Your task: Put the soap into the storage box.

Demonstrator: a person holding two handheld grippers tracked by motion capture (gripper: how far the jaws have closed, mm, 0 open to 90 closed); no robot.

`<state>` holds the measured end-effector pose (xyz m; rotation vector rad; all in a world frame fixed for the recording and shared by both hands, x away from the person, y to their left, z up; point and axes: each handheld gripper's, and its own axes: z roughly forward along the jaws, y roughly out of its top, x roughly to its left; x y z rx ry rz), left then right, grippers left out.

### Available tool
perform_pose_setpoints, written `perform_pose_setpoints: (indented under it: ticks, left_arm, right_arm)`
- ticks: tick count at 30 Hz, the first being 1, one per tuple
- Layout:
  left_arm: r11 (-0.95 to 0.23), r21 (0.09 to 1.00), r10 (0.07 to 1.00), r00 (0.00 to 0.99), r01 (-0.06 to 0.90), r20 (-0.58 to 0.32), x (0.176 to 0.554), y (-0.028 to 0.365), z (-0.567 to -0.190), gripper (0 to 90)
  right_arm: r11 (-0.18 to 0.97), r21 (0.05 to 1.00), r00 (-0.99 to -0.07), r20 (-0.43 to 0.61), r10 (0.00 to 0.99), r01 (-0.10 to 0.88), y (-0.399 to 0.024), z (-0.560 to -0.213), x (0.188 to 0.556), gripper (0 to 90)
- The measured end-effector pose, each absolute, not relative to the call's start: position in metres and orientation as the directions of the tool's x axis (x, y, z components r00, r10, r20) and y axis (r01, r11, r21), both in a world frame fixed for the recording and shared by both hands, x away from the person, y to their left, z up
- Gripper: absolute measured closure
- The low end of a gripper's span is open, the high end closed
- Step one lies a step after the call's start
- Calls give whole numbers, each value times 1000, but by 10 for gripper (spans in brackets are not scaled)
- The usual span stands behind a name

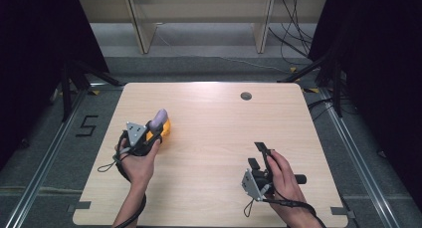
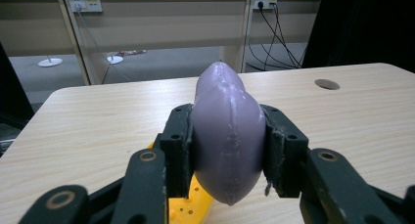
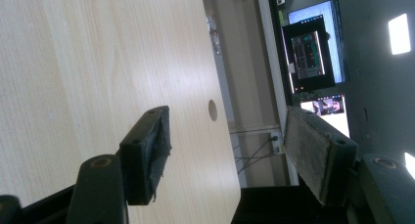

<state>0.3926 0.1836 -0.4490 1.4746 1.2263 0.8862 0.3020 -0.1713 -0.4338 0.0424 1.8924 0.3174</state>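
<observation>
A: Status on the left side?

B: Left gripper (image 2: 227, 150) is clamped on the smooth lilac plastic eggplant-shaped piece (image 2: 226, 136), both pads pressing its fat middle. So the grasp is done. In the high view the same piece (image 1: 159, 119) sits at about 9 o'clock from the centre of the pale wood-grain table (image 1: 209, 153), near the left edge.

A: Lifted, or still seated?

B: Can't say for sure. Its lower tip hangs right over a bright yellow plastic base with small holes (image 2: 193, 207), which lies on the table under the jaws. Contact between the two is hidden by the jaws. My read: gripped, and the carry or the placing is what's left.

A: Orientation?

B: From the left gripper view the long axis runs near vertical, tilted away from the camera: pointed end down at 6 o'clock, rounded narrower end up at 12 and leaning back. In the high view it reads as slanting toward roughly 1 o'clock, out from the hand.

A: Right side?

B: Right gripper (image 1: 263, 156) is released, jaws wide apart with nothing between them. It's rolled on its side, at about 4 o'clock from table centre, well apart from the purple piece. Round cable hole (image 1: 246, 95) sits at the far edge, 12 to 1 o'clock. Looks idle to me.
</observation>
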Motion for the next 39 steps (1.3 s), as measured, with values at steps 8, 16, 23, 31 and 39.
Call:
perform_pose_setpoints:
  ticks: [8, 16, 23, 31, 39]
  left_arm:
    - [-4, 966, 980, 194, 258, -47, 397, 186, -453, 588]
    - [-11, 964, 985, 168, 265, -35, 403, 189, -459, 588]
    - [-10, 961, 989, 143, 278, -31, 408, 190, -462, 588]
    - [-14, 958, 990, 141, 285, -28, 412, 191, -465, 588]
    - [-21, 952, 991, 134, 306, -22, 415, 194, -469, 588]
  right_arm:
    - [963, 229, -335, -927, 169, -146, -172, -433, 303, 353]
    - [962, 244, -340, -921, 191, -120, -172, -434, 302, 353]
    - [962, 245, -341, -920, 193, -118, -172, -434, 301, 354]
    - [962, 247, -342, -919, 194, -117, -172, -434, 301, 353]
    - [962, 247, -344, -919, 193, -119, -172, -434, 301, 353]
